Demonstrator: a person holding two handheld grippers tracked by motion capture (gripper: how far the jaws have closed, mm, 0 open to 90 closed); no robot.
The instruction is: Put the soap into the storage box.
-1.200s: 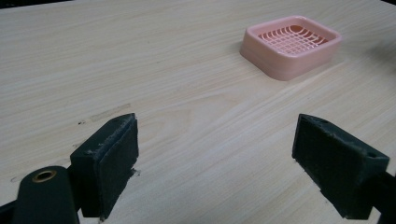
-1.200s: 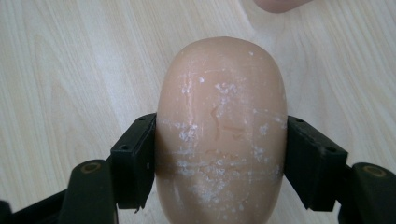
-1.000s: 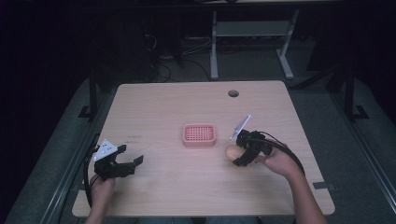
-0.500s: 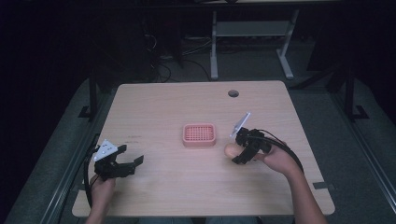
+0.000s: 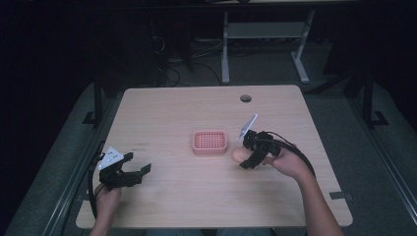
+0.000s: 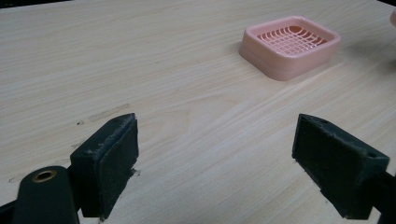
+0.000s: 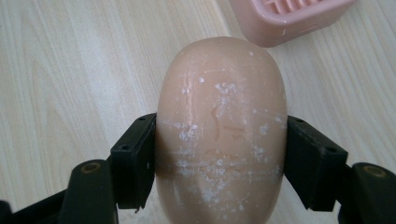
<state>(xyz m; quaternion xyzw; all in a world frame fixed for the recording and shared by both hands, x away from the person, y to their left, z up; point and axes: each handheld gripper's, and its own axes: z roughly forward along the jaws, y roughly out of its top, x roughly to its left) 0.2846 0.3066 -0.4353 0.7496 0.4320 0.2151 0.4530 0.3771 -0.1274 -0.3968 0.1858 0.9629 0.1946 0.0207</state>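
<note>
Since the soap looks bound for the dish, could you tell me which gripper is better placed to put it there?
Right. The right gripper already clamps the soap just beside the dish. The left gripper sits open near the table's near-left corner, farther off.

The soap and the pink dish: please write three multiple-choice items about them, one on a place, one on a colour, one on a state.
1. Where is the soap?
A. between the jaws of the right gripper
B. inside the dish
C. under the left gripper

2. What colour is the dish?
A. blue
B. pink
C. green

3. How is the left gripper?
A. shut on the soap
B. shut on the dish
C. open, with nothing in it

Answers:
1 A, the right gripper view shows both jaws pressed on the sides of the soap.
2 B, the dish with its slotted grid is pink in the high view.
3 C, the left gripper view shows its jaws wide apart over the bare table.
</note>
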